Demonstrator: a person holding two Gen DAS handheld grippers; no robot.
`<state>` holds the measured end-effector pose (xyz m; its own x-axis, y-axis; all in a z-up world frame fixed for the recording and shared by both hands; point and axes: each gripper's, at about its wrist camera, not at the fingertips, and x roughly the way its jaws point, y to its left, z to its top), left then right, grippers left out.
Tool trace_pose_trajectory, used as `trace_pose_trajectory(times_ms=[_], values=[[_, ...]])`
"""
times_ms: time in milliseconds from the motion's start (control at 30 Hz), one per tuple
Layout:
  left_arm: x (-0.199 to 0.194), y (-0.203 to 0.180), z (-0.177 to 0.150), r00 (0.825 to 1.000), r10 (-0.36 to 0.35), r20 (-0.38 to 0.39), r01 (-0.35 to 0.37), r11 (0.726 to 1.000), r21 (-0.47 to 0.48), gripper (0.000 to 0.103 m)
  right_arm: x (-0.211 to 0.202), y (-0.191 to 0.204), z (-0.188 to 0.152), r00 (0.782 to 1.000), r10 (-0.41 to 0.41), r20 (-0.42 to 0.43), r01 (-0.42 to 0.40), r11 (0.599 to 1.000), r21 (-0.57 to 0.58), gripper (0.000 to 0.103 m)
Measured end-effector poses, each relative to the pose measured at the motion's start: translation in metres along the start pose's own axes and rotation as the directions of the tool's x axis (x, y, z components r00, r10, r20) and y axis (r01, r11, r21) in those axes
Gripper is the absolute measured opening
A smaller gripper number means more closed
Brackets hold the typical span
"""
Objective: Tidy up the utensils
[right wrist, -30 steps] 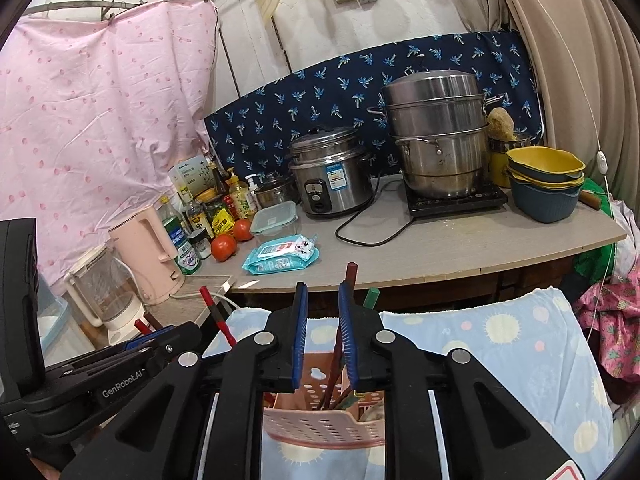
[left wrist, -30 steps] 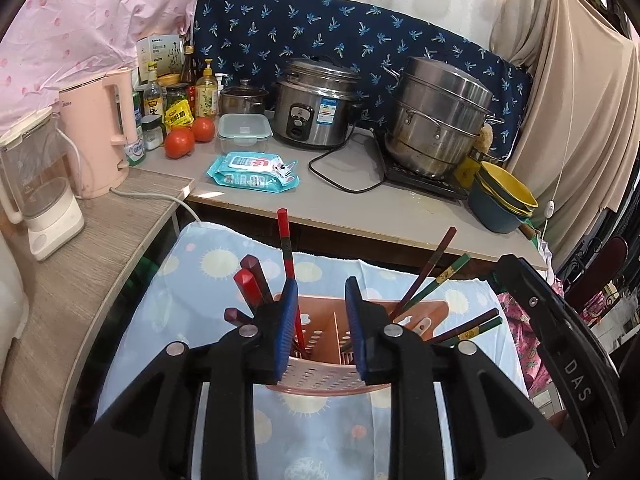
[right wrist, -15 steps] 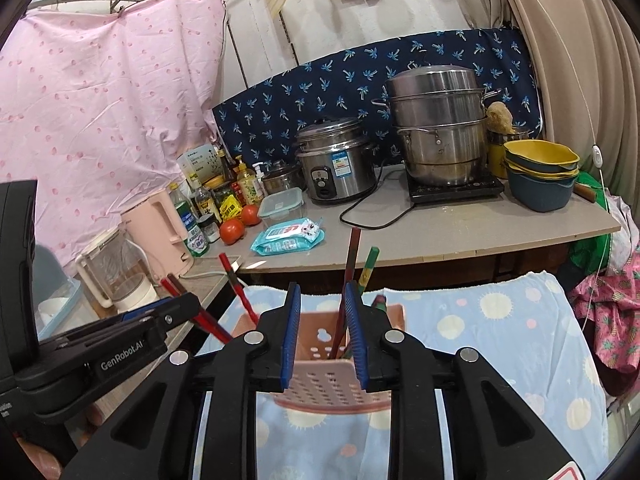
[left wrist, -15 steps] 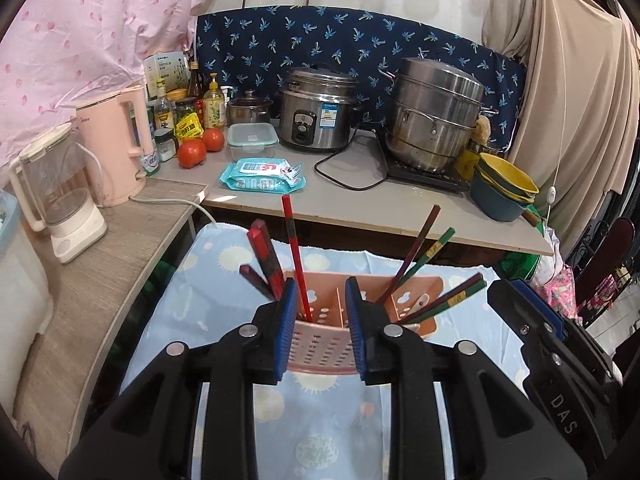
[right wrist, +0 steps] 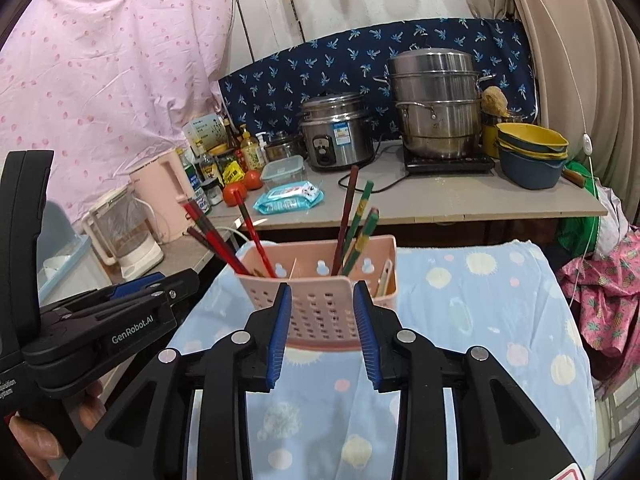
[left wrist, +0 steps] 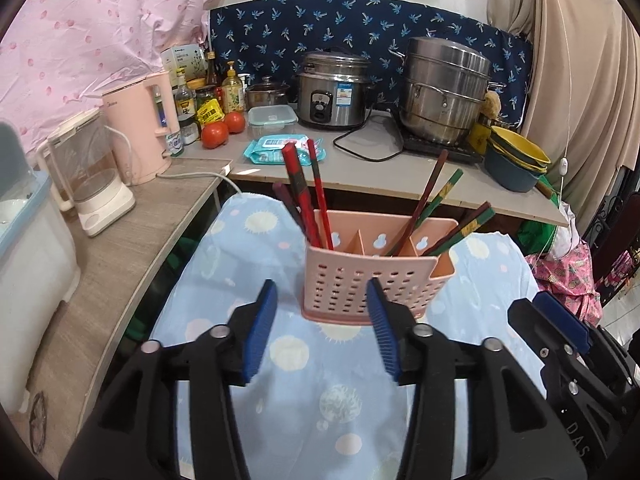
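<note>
Both grippers, left [left wrist: 322, 330] & right [right wrist: 322, 334], backed off w/ jaws opening, empty; red/green chopsticks [left wrist: 308, 196] now sorted in pink perforated plastic caddy [left wrist: 368, 280] — task approx done.

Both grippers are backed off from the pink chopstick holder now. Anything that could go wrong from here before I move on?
1. The pink holder stands on loose, rumpled blue cloth; a snag on the cloth might tip it.
2. The red chopsticks and green chopsticks lean far past the rim, so a sweep by the left gripper or right gripper, both opening and holding nothing, could knock them out.
3. The two grippers sit close together and might collide.
</note>
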<state>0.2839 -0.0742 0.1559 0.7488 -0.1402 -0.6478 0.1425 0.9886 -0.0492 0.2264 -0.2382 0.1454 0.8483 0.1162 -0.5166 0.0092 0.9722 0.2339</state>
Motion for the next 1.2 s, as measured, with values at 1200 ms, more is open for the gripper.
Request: trace_pose_trajectory(times_ms=[1200], values=[[-0.037, 0.005, -0.087, 0.993, 0.107, -0.049, -0.103, 0.993, 0.064, 0.076, -0.051, 0.001, -0.084, 0.992, -0.063, -0.114, 0.059, 0.998, -0.036, 0.057]])
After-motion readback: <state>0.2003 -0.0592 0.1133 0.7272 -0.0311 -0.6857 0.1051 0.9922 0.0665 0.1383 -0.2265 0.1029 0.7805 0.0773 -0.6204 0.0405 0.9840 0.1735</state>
